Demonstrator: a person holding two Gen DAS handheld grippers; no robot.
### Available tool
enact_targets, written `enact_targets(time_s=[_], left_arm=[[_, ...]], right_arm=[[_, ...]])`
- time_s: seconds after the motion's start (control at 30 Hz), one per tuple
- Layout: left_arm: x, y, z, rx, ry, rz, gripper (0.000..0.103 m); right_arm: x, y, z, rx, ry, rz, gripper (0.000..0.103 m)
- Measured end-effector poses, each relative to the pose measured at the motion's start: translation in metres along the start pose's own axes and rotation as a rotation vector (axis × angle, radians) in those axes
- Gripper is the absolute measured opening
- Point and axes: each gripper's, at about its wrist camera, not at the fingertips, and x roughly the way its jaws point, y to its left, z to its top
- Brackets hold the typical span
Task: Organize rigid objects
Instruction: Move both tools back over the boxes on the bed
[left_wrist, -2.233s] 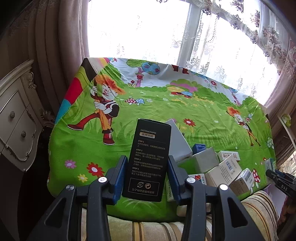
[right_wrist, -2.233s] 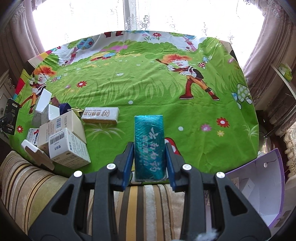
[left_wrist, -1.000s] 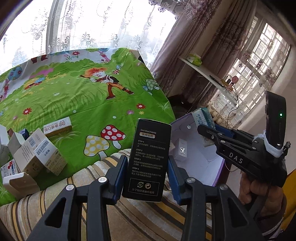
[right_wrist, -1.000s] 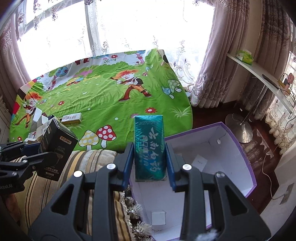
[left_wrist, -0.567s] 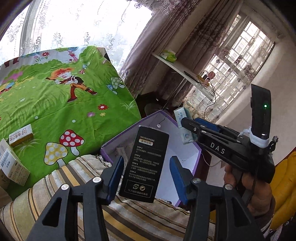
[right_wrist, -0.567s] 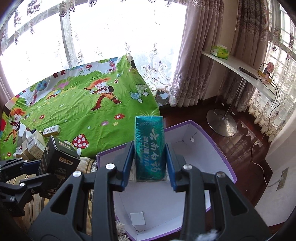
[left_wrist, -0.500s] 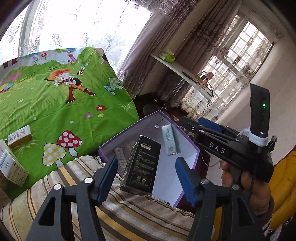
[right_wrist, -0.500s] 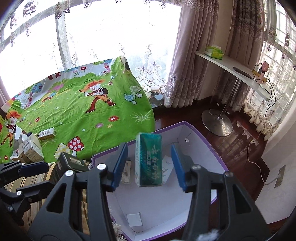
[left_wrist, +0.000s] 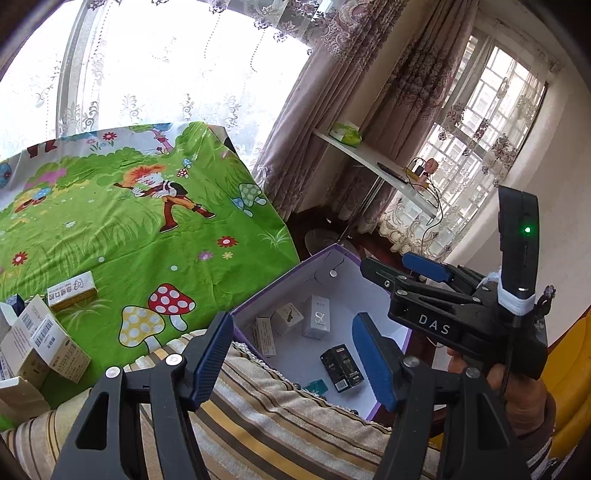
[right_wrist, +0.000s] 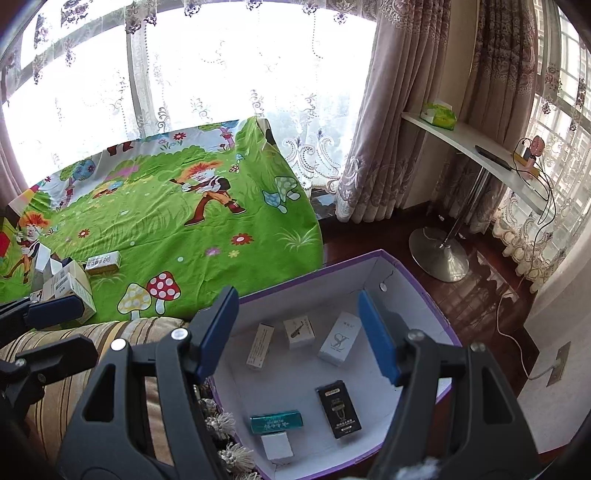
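— Left gripper (left_wrist: 291, 354), right gripper (right_wrist: 299, 332)?
— Both spread, empty, above the box (right_wrist: 413, 280).
— Black carton (right_wrist: 339, 409), teal carton (right_wrist: 276, 421)?
— Flat inside, near end; black right of teal, apart.

The left hand-held gripper (left_wrist: 291, 354) points steeply downward, jaws parted with nothing between them. At its 3 o'clock sits the right hand-held gripper (right_wrist: 298, 332), likewise parted and empty, gripped by a hand (left_wrist: 517, 391).
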Motion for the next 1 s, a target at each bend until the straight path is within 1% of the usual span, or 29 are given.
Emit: enact_targets(time_s=[0.1, 0.17, 0.23, 0.37, 0.43, 0.47, 0.53, 0.57, 0.63, 0.7, 0.73, 0.83, 0.9, 0.93, 1.0], left_arm=[[-0.013, -0.001, 0.003, 0.024, -0.052, 0.073, 0.071], [-0.022, -0.003, 0.006, 0.047, -0.086, 0.133, 0.074], [-0.032, -0.003, 0.009, 0.062, -0.123, 0.183, 0.076], [-0.048, -0.004, 0.013, 0.140, -0.186, 0.270, 0.077], [-0.054, 0.000, 0.015, 0.155, -0.198, 0.285, 0.077], [-0.057, 0.003, 0.016, 0.155, -0.204, 0.288, 0.077], [-0.066, 0.008, 0.016, 0.161, -0.245, 0.288, 0.077], [-0.071, 0.010, 0.016, 0.167, -0.269, 0.296, 0.077], [-0.079, 0.015, 0.016, 0.181, -0.284, 0.306, 0.077], [-0.088, 0.024, 0.017, 0.171, -0.290, 0.280, 0.077], [-0.092, 0.029, 0.019, 0.157, -0.295, 0.278, 0.077], [-0.103, 0.043, 0.022, 0.131, -0.309, 0.313, 0.078], [-0.111, 0.056, 0.025, 0.098, -0.324, 0.335, 0.078], [-0.116, 0.065, 0.027, 0.080, -0.333, 0.338, 0.078], [-0.129, 0.083, 0.029, 0.032, -0.363, 0.340, 0.078]], right_arm=[[-0.006, 0.002, 0.002, 0.006, -0.017, 0.028, 0.072], [-0.010, 0.005, 0.004, 0.002, -0.034, 0.024, 0.075], [-0.016, 0.009, 0.006, -0.003, -0.058, 0.022, 0.082], [-0.029, 0.018, 0.013, -0.011, -0.120, 0.015, 0.091], [-0.035, 0.024, 0.017, -0.018, -0.147, 0.001, 0.098], [-0.037, 0.027, 0.019, -0.019, -0.158, -0.001, 0.098], [-0.041, 0.032, 0.022, -0.014, -0.178, -0.006, 0.101], [-0.043, 0.035, 0.024, -0.013, -0.186, -0.008, 0.101], [-0.045, 0.041, 0.025, -0.015, -0.212, -0.012, 0.102], [-0.049, 0.048, 0.024, -0.022, -0.252, -0.019, 0.102], [-0.050, 0.051, 0.025, -0.027, -0.259, -0.016, 0.102], [-0.047, 0.061, 0.029, -0.024, -0.236, 0.044, 0.102], [-0.043, 0.066, 0.032, 0.005, -0.213, 0.119, 0.102], [-0.041, 0.069, 0.033, 0.018, -0.200, 0.155, 0.102], [-0.037, 0.080, 0.036, 0.020, -0.179, 0.184, 0.102]])
